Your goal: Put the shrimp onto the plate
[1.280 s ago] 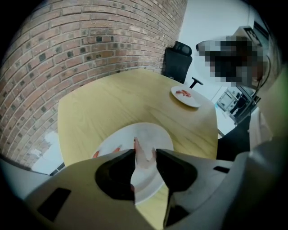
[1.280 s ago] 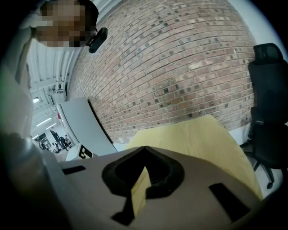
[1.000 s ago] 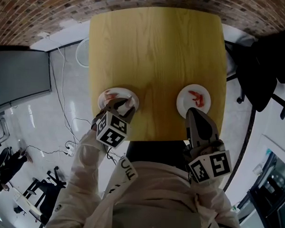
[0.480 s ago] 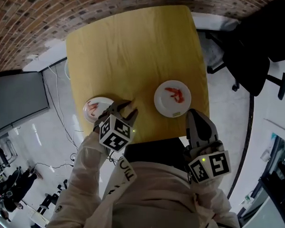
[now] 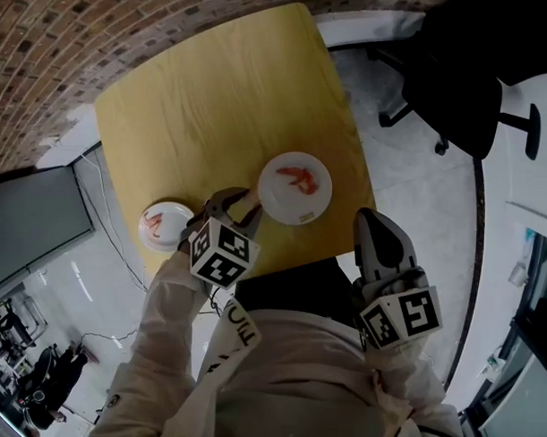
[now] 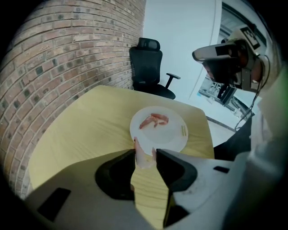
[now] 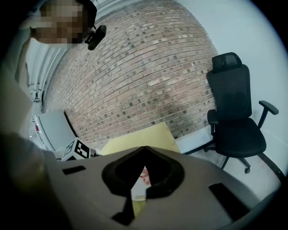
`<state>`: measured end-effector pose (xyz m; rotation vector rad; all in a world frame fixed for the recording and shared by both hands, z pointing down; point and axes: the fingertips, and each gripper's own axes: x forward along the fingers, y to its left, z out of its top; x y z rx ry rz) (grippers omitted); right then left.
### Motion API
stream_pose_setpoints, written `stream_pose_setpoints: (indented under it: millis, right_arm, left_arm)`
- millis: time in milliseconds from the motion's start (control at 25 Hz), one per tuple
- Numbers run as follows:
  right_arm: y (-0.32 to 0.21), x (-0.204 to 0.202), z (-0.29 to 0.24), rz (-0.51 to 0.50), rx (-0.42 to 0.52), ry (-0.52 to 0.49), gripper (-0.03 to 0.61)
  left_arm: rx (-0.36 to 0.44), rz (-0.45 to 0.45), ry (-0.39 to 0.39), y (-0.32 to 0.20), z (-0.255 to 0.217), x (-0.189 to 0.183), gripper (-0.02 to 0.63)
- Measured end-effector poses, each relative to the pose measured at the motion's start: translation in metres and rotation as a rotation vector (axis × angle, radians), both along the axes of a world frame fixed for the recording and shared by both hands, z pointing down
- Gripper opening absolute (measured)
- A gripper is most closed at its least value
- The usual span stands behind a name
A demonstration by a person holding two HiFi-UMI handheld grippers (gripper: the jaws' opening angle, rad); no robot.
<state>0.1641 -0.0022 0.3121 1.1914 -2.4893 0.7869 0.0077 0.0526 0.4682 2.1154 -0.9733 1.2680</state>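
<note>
On the yellow table stand two white plates. The larger plate carries a red shrimp; the smaller plate at the left edge carries another shrimp. My left gripper hovers between them, just left of the larger plate, shut on a pale pink shrimp. In the left gripper view that plate lies right beyond the jaws. My right gripper hangs off the table's near right corner, its jaw tips together with nothing between them.
A black office chair stands on the floor to the right of the table. A brick wall runs behind it. A dark grey panel and loose cables are on the left.
My left gripper has carried the pale shrimp away from the small left plate toward the larger plate. My right gripper has drifted off the table's right side. The head view has swung left.
</note>
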Motion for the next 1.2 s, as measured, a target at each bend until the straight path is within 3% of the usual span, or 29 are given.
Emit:
stream_pose_setpoints:
  millis: [520,1200]
  right_arm:
    - [-0.008,0.041,0.005,0.036,-0.008,0.000,0.025]
    - [-0.022,0.060,0.014,0.043,-0.038,-0.022,0.025]
  left_arm:
    - [-0.019,0.036,0.001,-0.019,0.011,0.039,0.152]
    - [-0.070,0.031,-0.051,-0.029,0.025,0.050,0.152]
